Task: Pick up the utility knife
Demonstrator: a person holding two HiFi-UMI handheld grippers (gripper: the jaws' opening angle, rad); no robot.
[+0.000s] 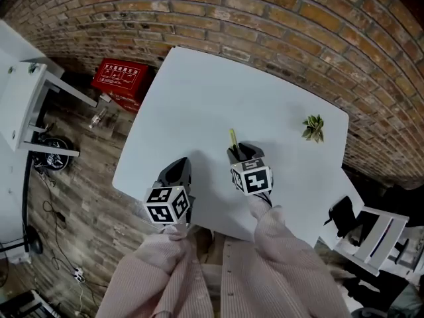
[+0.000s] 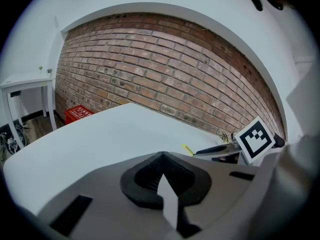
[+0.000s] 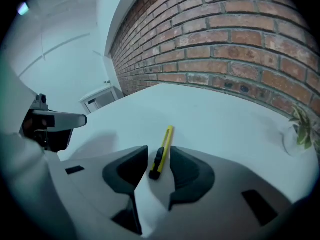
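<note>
Two grippers show in the head view, low in the frame over the near edge of the white table (image 1: 199, 91). Your left gripper (image 1: 179, 169) sits at lower centre-left with its dark jaws drawn to a point. Your right gripper (image 1: 240, 152) is just to its right, near the frame's middle. The utility knife (image 1: 233, 138) pokes out beyond the right gripper's tips as a thin yellow strip lying flat on the table. A small plant (image 1: 313, 128) stands well apart at the right, and a red box (image 1: 119, 76) lies on the floor at the upper left.

In the left gripper view, your jaws are closed together at bottom centre with nothing between them. Only a sliver of white table shows at the seam. At the right, the knife's yellow tip (image 2: 187, 149) peeks out ahead of your other gripper's marker cube (image 2: 256, 138).

In the right gripper view, your jaws stand narrowly apart at lower centre. The knife (image 3: 162, 154) lies between them, a slim yellow body with a black slider and black rear end. That rear end sits in the gap, with a little table showing on each side, and the yellow front points away toward the brick wall (image 3: 240, 39).
</note>
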